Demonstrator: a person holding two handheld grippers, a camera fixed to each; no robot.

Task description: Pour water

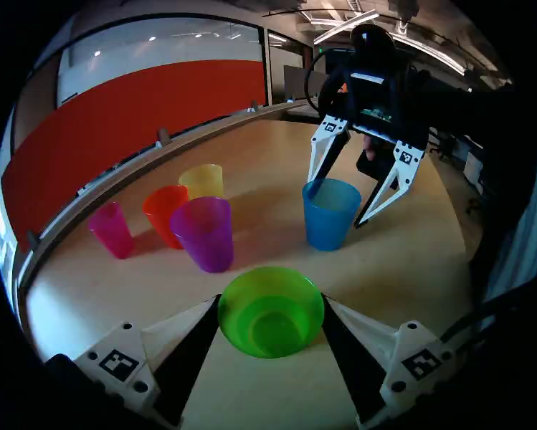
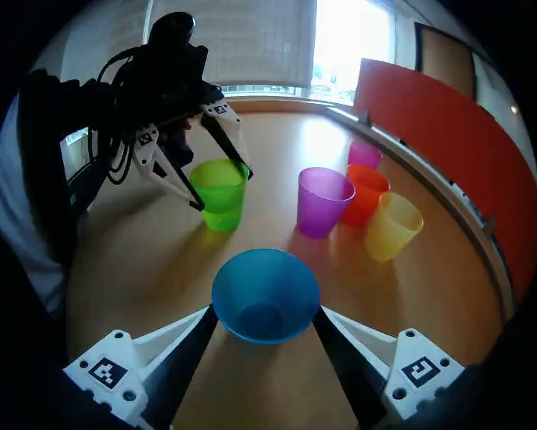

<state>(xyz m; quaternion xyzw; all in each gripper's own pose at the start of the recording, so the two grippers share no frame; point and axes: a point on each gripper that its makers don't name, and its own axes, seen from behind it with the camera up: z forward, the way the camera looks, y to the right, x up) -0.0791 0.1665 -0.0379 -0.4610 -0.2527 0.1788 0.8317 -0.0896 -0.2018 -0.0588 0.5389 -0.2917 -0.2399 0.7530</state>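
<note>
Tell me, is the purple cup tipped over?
No, the purple cup stands upright on the table, mouth up, just in front of the orange cup.

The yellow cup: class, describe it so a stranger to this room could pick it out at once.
Find the long red wall panel beside the wooden table, where four cups stand close together. The yellow cup sits at one end of the row nearest the panel, beside the orange cup. It alone is yellow, unlike the purple cup and pink cup.
</note>
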